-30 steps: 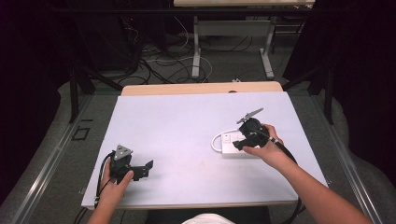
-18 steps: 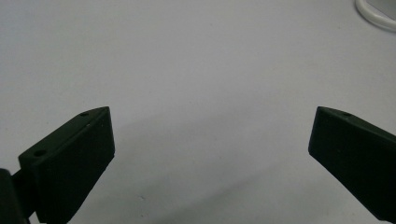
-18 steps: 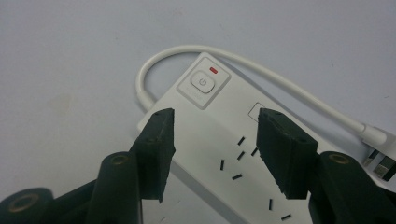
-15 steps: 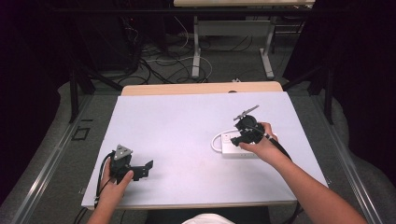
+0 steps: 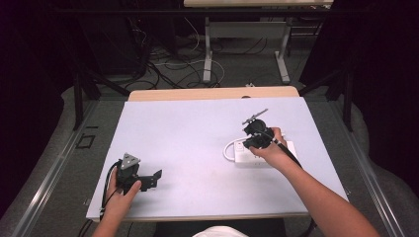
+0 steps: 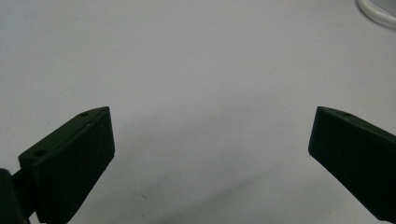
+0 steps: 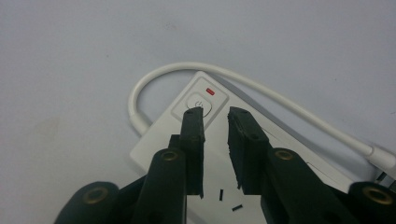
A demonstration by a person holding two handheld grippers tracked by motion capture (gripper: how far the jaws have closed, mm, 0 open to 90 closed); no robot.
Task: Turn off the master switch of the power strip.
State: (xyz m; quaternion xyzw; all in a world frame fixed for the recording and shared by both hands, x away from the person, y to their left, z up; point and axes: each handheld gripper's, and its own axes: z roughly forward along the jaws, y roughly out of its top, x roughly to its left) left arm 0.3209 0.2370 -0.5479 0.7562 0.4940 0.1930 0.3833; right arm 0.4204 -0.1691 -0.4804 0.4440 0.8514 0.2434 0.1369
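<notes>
- Since a second ago the right gripper (image 5: 255, 134) has shifted left along the power strip (image 5: 247, 157) toward its switch end; the left gripper (image 5: 148, 178) has stayed put.
- Right gripper: jaws nearly together, a narrow gap between them, nothing clamped. In the right gripper view the tips (image 7: 215, 116) sit over the strip's power button (image 7: 199, 103); whether they touch it cannot be told.
- Left gripper: jaws spread wide, nothing between them, held low over bare table (image 6: 196, 70) near the front-left corner.
- The two grippers are well apart, with open tabletop between them and toward the far edge.
- Power strip: white, flat on the right half of the table (image 5: 188, 128), well in from the right and front edges.
- The strip's red indicator (image 7: 209, 91) sits just beyond the button; socket slots (image 7: 229, 199) show near the jaws' base.
- A white cord (image 7: 154, 81) loops out from the switch end and runs back along the strip's far side.
</notes>
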